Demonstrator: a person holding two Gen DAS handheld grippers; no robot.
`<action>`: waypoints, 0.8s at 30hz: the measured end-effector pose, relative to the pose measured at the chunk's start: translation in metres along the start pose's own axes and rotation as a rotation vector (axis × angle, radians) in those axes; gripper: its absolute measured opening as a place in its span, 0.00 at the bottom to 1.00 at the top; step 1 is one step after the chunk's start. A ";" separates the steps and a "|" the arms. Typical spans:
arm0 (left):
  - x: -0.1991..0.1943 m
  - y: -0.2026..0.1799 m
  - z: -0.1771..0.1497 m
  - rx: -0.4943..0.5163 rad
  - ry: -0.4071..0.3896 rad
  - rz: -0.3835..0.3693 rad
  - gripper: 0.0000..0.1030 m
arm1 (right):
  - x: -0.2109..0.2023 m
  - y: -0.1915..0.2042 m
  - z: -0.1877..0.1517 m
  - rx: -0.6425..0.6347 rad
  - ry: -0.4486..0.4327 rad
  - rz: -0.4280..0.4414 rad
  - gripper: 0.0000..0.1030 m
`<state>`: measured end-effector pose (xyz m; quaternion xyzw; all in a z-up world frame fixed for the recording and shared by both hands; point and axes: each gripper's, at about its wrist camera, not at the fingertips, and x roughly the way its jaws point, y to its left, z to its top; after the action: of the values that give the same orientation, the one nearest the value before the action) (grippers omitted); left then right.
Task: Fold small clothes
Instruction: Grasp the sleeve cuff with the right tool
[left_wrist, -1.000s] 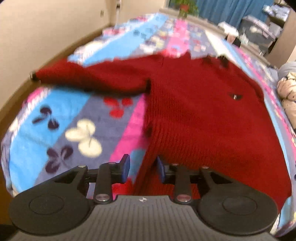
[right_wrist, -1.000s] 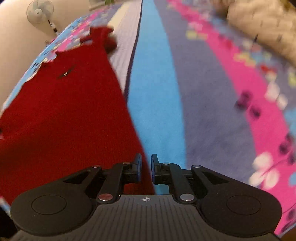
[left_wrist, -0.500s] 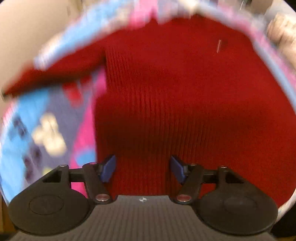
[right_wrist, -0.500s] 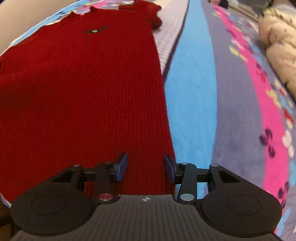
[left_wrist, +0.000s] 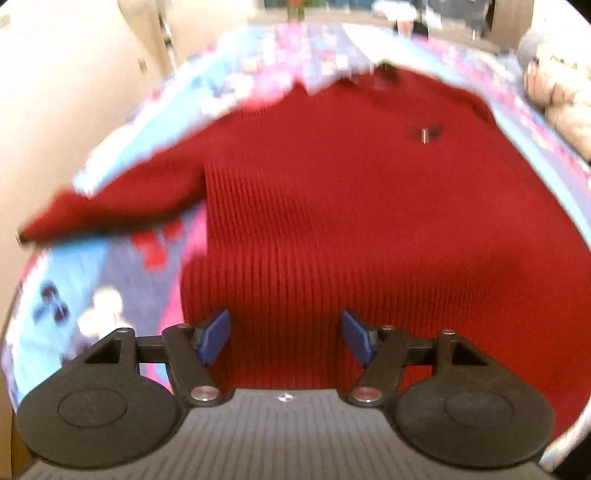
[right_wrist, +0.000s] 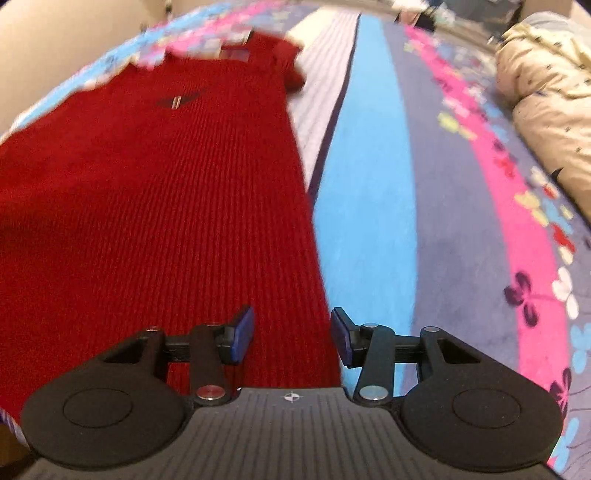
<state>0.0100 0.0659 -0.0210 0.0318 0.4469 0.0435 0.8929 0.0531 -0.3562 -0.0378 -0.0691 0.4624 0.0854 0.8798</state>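
A red ribbed knit sweater (left_wrist: 351, 206) lies flat on the patterned blanket, its left sleeve (left_wrist: 110, 210) stretched out to the left. My left gripper (left_wrist: 284, 339) is open, its jaws wide apart over the sweater's bottom hem near the left side. In the right wrist view the sweater (right_wrist: 159, 192) fills the left half, with a small dark logo (right_wrist: 177, 100) on the chest. My right gripper (right_wrist: 291, 338) is open over the hem's right corner, one blue pad (right_wrist: 243, 332) over the fabric and the other over the blanket.
The colourful striped flower blanket (right_wrist: 424, 206) covers the bed to the right of the sweater. A beige padded garment (right_wrist: 546, 103) lies at the far right and shows in the left wrist view (left_wrist: 561, 96) too. A cream wall (left_wrist: 55, 92) runs along the left.
Both grippers opened, from nearly shut to wide apart. Both moved over the sweater's bottom hem, the left from its left edge inward, the right from the blanket onto its right corner.
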 end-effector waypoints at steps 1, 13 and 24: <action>-0.003 -0.002 0.008 -0.010 -0.037 0.004 0.71 | -0.003 -0.001 0.002 0.016 -0.028 -0.003 0.46; 0.074 -0.085 0.083 0.033 -0.263 0.022 0.73 | -0.019 -0.026 0.039 0.252 -0.268 0.034 0.20; 0.144 -0.083 0.038 -0.047 -0.390 0.042 0.73 | 0.006 -0.038 0.086 0.299 -0.375 0.055 0.16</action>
<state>0.1304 -0.0020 -0.1212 0.0281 0.2637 0.0656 0.9620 0.1333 -0.3753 0.0068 0.0914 0.2999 0.0511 0.9482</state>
